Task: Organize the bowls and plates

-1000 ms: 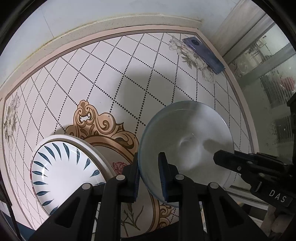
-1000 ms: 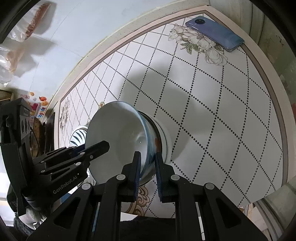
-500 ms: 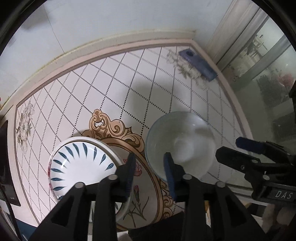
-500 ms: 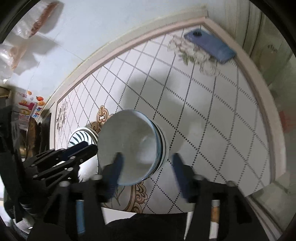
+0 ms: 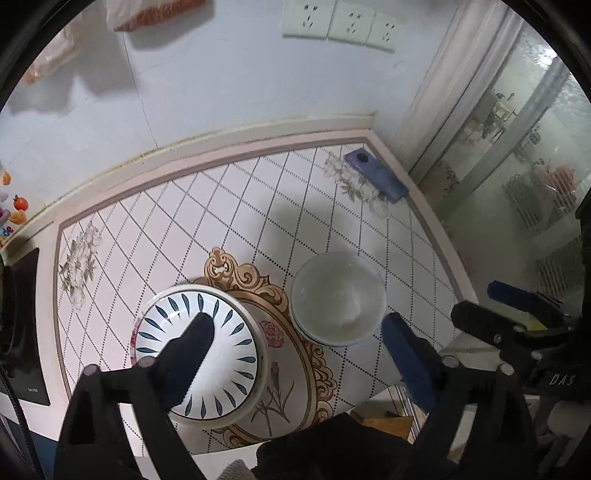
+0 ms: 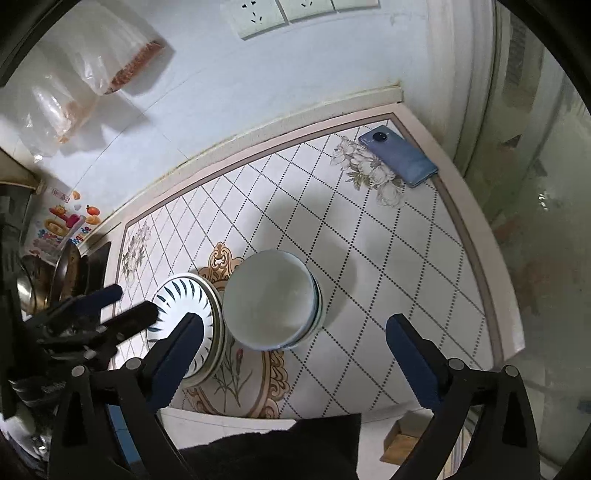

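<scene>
Two wrist views above a tiled desk (image 5: 229,206) with a dotted diamond grid, flower prints and a gold scrolled medallion. Left wrist view: the left claw (image 5: 295,336) fills the lower frame with its jaws spread wide and nothing between the pads; they have just been opening, and the white bowl (image 5: 338,295) stands free on the desk at centre right, seemingly nested in a second, blue-edged bowl. The plate (image 5: 221,350), white with dark blue leaf strokes around its rim, lies at lower centre left, partly behind the left finger (image 5: 188,354). The right claw's fingers enter at the right edge, where white letters read "DAS". A blue phone (image 5: 376,177) lies at the desk's upper right corner, and three wall sockets (image 5: 340,22) sit at top centre. Right wrist view: the right claw (image 6: 295,336) likewise stands wide open and empty, its jaws having just been opening; the bowl (image 6: 271,299) sits at frame centre, just beside the plate (image 6: 184,306) to its left, whether touching cannot be told. The phone (image 6: 399,155) lies camera side up at upper right beside a flower print. Clear plastic bags (image 6: 85,74) hang at upper left. Colourful fruit stickers (image 6: 66,221) at the left edge carry print too small to read.
</scene>
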